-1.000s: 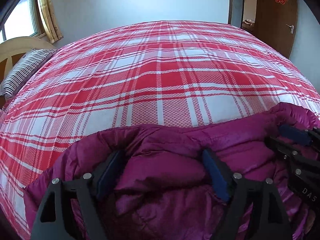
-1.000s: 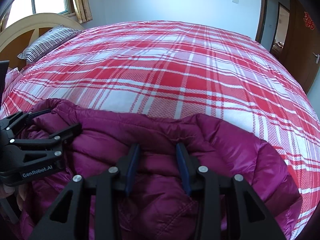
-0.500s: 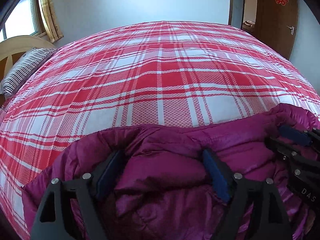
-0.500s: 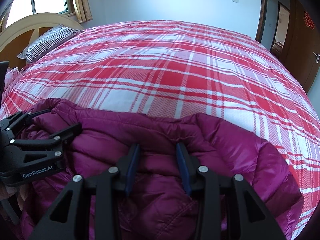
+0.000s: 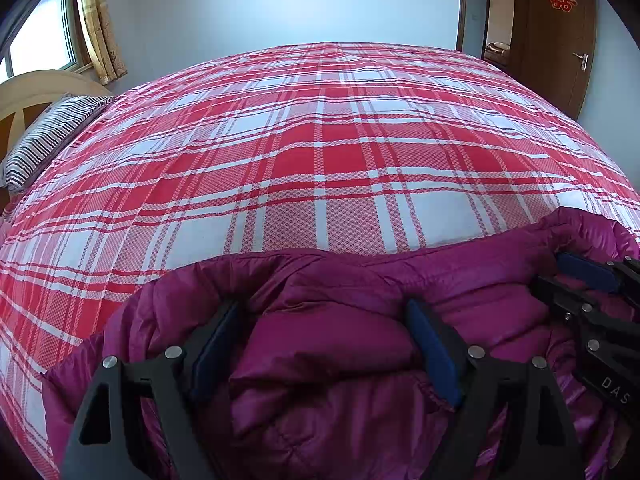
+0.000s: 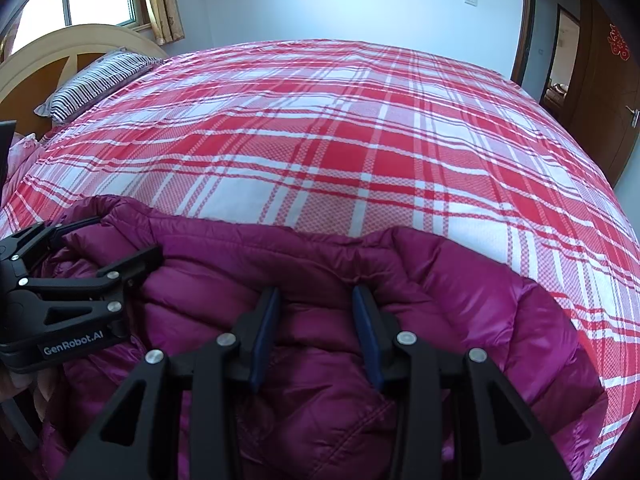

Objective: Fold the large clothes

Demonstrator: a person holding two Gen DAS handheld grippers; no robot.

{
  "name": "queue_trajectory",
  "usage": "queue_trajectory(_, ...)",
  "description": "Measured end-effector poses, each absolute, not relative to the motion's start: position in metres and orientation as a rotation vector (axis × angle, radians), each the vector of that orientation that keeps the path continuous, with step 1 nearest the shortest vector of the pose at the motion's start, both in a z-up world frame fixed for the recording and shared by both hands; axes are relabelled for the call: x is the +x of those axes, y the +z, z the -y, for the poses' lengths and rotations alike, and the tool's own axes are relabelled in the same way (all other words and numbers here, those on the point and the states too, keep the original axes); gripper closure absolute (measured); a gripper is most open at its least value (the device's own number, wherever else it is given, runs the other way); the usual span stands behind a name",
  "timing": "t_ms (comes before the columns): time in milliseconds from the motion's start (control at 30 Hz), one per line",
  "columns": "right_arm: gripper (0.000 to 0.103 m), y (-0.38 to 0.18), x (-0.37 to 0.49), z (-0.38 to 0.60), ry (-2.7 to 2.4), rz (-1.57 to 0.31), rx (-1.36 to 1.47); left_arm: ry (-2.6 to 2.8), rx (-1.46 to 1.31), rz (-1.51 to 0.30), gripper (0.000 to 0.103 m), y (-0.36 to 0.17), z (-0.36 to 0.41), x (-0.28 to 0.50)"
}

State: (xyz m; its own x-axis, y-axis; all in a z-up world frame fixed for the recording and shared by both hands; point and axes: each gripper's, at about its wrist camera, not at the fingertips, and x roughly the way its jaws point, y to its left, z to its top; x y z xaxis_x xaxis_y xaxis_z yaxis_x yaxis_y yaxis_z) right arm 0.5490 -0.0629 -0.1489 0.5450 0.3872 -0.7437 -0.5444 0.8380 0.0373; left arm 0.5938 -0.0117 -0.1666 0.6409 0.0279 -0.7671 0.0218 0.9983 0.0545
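Garment: a magenta down jacket [image 5: 320, 360] lies bunched at the near edge of the bed [image 5: 320, 140], spread across the foreground of both wrist views.
Bed cover: red-and-white plaid, smooth beyond the jacket.
Left gripper [image 5: 320, 344]: jaws stand wide, a puffed fold of the jacket between the blue pads; whether the pads press on the fabric cannot be told.
Right gripper [image 6: 316, 332]: jaws stand narrower, a ridge of the jacket between them; a firm pinch cannot be confirmed.
Relative position: in the right wrist view the left gripper [image 6: 92, 256] sits at the left over the jacket's edge; the two are near, not touching.
Surroundings: striped pillow [image 5: 44, 140] by the headboard [image 6: 60, 52]; brown door [image 5: 560, 40] at the right.
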Motion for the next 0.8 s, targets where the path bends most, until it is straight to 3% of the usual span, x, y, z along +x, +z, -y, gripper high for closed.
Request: queue_trajectory(800, 0.061, -0.1491, 0.5502, 0.0638, 0.577, -0.831, -0.208, 0.000, 0.057, -0.875, 0.019, -0.1671, 0.0110, 0.5937)
